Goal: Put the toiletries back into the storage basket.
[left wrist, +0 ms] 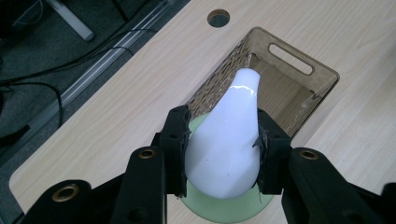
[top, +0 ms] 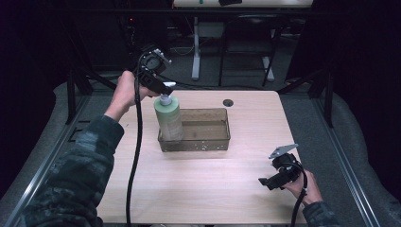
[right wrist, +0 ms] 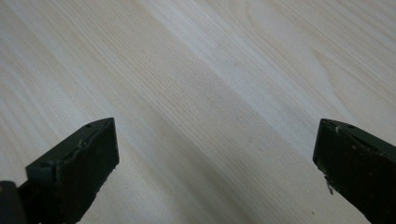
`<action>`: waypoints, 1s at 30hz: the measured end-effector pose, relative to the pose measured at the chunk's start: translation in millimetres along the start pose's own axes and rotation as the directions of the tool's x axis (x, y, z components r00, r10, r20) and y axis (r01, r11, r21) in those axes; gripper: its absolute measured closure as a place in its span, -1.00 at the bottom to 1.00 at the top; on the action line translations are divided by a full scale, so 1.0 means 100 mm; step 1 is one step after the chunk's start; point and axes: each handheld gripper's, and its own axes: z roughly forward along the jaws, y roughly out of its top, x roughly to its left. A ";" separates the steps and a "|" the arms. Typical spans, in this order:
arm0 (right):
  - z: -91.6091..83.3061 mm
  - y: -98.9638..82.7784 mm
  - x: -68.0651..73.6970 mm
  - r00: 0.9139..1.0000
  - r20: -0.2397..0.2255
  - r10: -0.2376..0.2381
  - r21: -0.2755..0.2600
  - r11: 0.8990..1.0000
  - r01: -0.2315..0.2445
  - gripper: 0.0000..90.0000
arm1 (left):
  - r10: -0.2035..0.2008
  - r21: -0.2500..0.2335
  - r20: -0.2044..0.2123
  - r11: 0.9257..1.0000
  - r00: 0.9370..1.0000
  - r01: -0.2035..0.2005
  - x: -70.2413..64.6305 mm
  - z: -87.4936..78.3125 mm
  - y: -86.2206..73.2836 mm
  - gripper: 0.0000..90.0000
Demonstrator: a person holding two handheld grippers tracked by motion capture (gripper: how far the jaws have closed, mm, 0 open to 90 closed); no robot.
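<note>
On the table (top: 198, 179), a green pump bottle (top: 169, 118) stands inside a clear bin (top: 208, 142), left gripper (left wrist: 223, 154) pinching its white pump; right gripper (right wrist: 215, 172) spread wide.

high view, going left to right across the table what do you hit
left hand-held gripper shut on the pump top of the green bottle → brown see-through bin, the bottle standing at its left end → right hand-held gripper, open, low over the table's near right corner
</note>
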 end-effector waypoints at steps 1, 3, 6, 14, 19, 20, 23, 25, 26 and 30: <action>0.00 0.00 0.00 1.000 -0.001 0.001 -0.001 1.000 -0.001 -1.00 | -0.003 0.001 0.003 1.000 1.000 0.003 0.00 0.01 -0.01 0.39; 0.00 0.00 0.00 1.000 0.000 0.000 0.000 1.000 0.000 -1.00 | -0.004 0.003 0.006 1.000 1.000 0.004 0.00 0.02 -0.03 0.39; 0.00 0.00 0.00 1.000 0.000 -0.001 0.000 1.000 0.001 -1.00 | -0.005 0.008 0.013 1.000 1.000 0.004 -0.01 0.04 -0.05 0.39; 0.00 0.00 0.00 1.000 0.000 -0.001 -0.001 1.000 0.001 -1.00 | -0.007 0.019 0.020 1.000 1.000 0.006 -0.01 0.07 -0.08 0.39; 0.00 0.00 0.00 1.000 0.002 -0.001 0.001 1.000 0.001 -1.00 | -0.007 0.029 0.022 1.000 1.000 0.007 -0.01 0.09 -0.09 0.39; 0.00 0.00 0.00 1.000 0.001 -0.002 0.000 1.000 0.002 -1.00 | -0.009 0.035 0.023 0.999 1.000 0.008 -0.02 0.10 -0.09 0.39; 0.00 0.00 0.00 1.000 0.001 -0.003 -0.003 1.000 0.003 -1.00 | -0.003 0.043 0.024 0.999 1.000 0.002 -0.02 0.12 -0.11 0.39; 0.00 0.00 0.00 1.000 0.000 -0.001 -0.002 1.000 0.001 -1.00 | -0.005 0.043 0.023 0.999 1.000 0.004 -0.02 0.13 -0.12 0.39; 0.00 0.00 0.00 1.000 0.000 -0.002 -0.002 1.000 0.002 -1.00 | -0.006 0.043 0.022 0.999 1.000 0.005 -0.02 0.14 -0.12 0.39; 0.00 0.00 0.00 1.000 -0.001 -0.002 -0.001 1.000 0.002 -1.00 | -0.010 0.050 0.027 0.999 1.000 0.008 -0.01 0.15 -0.13 0.39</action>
